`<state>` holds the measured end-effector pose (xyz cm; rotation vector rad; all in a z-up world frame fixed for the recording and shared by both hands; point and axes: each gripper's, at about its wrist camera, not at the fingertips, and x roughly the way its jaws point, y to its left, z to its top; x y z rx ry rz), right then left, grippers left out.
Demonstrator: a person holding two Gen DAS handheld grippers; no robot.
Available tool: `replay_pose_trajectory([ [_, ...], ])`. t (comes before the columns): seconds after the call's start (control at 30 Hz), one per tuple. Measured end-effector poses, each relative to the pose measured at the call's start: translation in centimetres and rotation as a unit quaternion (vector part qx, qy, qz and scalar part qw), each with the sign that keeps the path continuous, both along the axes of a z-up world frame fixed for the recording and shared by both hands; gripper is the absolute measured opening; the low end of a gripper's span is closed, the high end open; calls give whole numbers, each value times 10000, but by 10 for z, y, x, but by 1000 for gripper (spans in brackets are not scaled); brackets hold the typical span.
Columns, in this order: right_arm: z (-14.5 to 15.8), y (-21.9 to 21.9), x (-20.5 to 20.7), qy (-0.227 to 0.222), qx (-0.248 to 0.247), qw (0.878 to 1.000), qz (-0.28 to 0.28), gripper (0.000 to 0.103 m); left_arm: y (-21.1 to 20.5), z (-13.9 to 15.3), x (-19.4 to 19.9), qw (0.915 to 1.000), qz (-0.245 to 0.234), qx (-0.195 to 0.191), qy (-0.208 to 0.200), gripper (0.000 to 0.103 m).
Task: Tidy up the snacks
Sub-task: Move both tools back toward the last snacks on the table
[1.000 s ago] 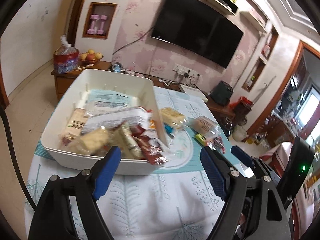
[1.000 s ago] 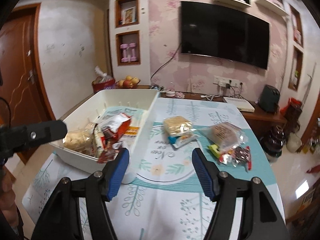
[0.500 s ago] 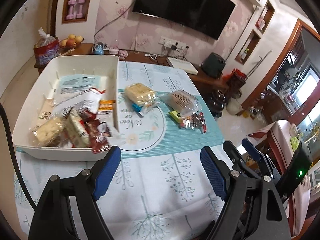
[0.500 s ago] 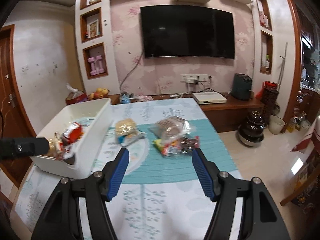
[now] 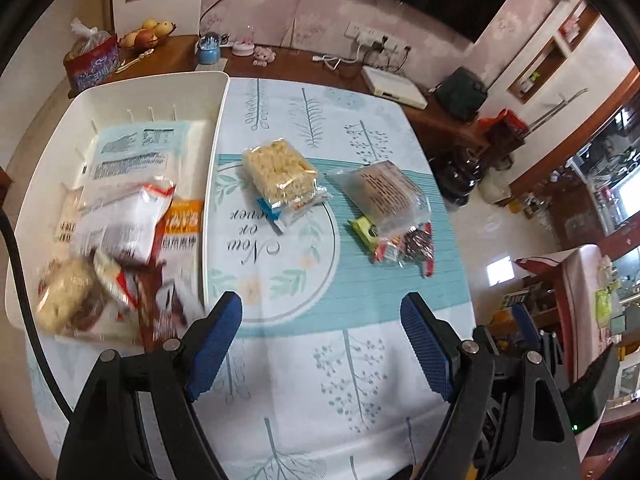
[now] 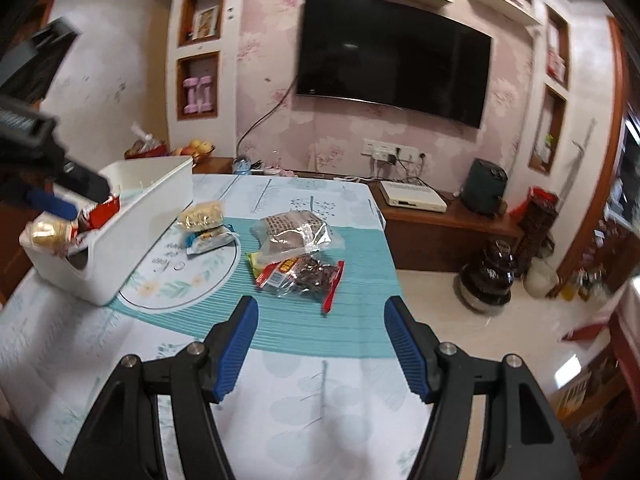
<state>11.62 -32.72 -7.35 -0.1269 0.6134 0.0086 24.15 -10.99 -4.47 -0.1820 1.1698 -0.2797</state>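
Bin (image 5: pixel 218 128): white, on the table, already holds a heap of packets. Left to sort, right of bin: cracker pack (image 5: pixel 280 172) nearest, brown bag (image 5: pixel 384 192) and red packet (image 6: pixel 308 276) beyond. Left gripper (image 5: pixel 322 340), right gripper (image 6: pixel 320 340): jaws apart, empty.

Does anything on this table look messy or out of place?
Yes. Several snack packets lie loose on the tablecloth outside the white bin, and one brown wrapper hangs over the bin's near edge.
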Motion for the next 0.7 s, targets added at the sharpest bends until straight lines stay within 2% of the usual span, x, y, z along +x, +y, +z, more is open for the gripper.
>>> replay_pose_trajectory([
  [0.17,-1,-13,19,102,-42,9992,372,66,-4,-1,39,9998,6,93,197,81],
  [0.37,-8,-19,46,470,335,9965,612,66,-17,-2,88,9991,-17,159,388,81],
  [0.53,-22,-24,68,839,718,9926,509,66,-28,-14,115,9975,84,514,479,81],
  [0.7,-40,-32,91,1223,1131,9855,315,66,-34,-38,138,9956,129,594,714,81],
])
